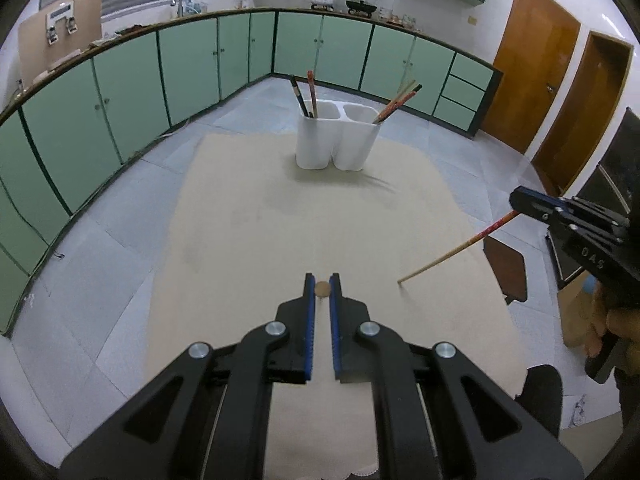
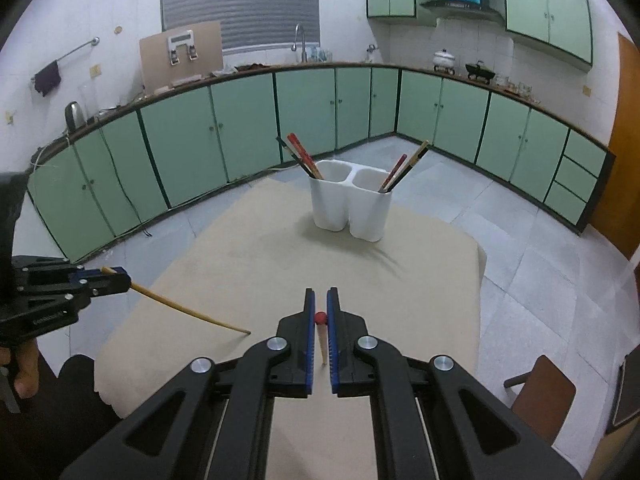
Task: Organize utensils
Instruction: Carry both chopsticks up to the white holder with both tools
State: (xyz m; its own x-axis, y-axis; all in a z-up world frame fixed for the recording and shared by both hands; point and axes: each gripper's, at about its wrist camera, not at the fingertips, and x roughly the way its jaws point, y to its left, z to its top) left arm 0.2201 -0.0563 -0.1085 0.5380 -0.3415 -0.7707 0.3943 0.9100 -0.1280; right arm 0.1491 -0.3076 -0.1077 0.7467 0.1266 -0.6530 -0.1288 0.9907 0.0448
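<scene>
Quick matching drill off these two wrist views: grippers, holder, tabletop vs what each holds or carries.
1. left gripper
2. right gripper
3. white holder
4. beige tabletop

A. carries the white holder
B. shut on a plain wooden chopstick
C. dark and red chopsticks in both compartments
D. shut on a red-ended chopstick

Pairs: 1-B, 2-D, 3-C, 4-A

Black hand-held gripper (image 1: 322, 280), blue pads (image 1: 309, 320)

We're in a home kitchen: green cabinets (image 2: 248, 128), sink tap (image 2: 300, 40), pots (image 2: 444, 59) on counter, range hood (image 2: 460, 4) w/ tiled wall.
</scene>
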